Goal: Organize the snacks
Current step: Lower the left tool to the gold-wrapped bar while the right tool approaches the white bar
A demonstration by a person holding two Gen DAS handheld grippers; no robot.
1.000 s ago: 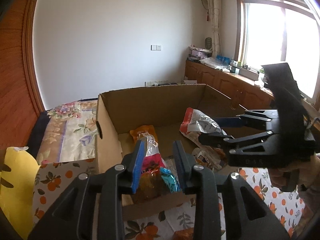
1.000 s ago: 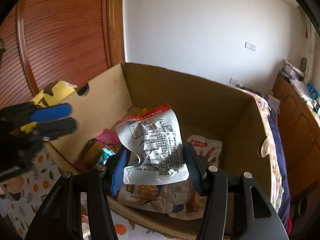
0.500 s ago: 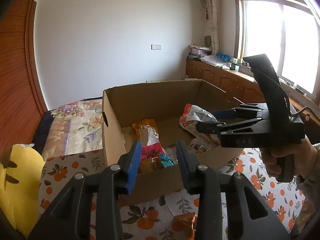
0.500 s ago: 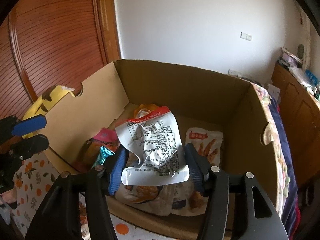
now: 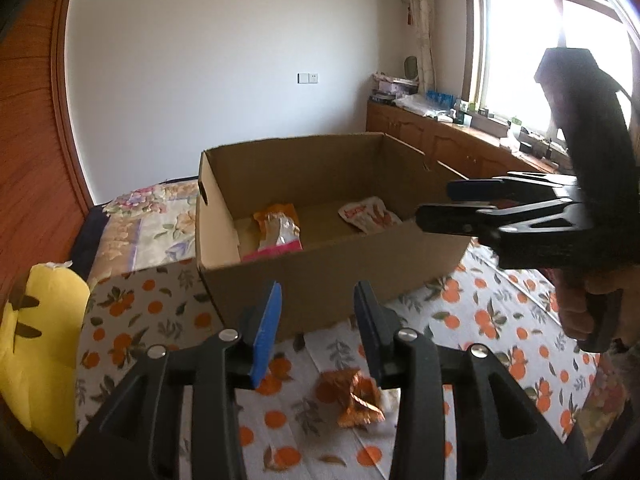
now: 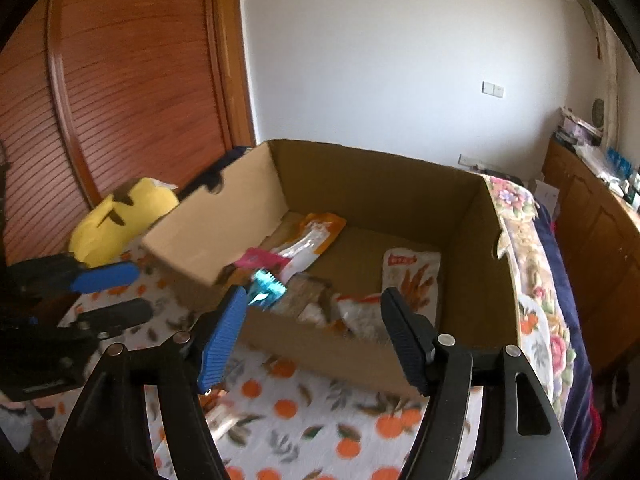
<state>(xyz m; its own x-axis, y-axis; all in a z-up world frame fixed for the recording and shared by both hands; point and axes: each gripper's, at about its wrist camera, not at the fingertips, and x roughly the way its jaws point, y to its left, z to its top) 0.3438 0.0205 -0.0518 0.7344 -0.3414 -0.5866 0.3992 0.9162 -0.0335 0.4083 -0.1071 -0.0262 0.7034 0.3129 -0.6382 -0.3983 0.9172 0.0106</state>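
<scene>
Left wrist view: The cardboard box stands open-topped on the orange-print tablecloth. Inside, an orange-and-silver snack packet lies against the left wall, its long axis running from the near wall toward the far wall; a pink packet lies at its near end. A white-and-red snack pouch lies flat on the box floor toward the right wall. A crumpled orange wrapper lies on the tablecloth in front of the box. The left gripper hovers before the near wall, jaws apart and empty. The right gripper sits level with the box's right near corner; its jaw gap cannot be judged here.

Right wrist view: The right gripper is spread wide and holds nothing. Beyond it the box contains the orange-and-silver packet, a pink packet, a teal wrapper, and the white-and-red pouch lying lengthwise toward the far wall. The left gripper appears left of the box, fingers parted. A yellow plush toy lies left of the box.
</scene>
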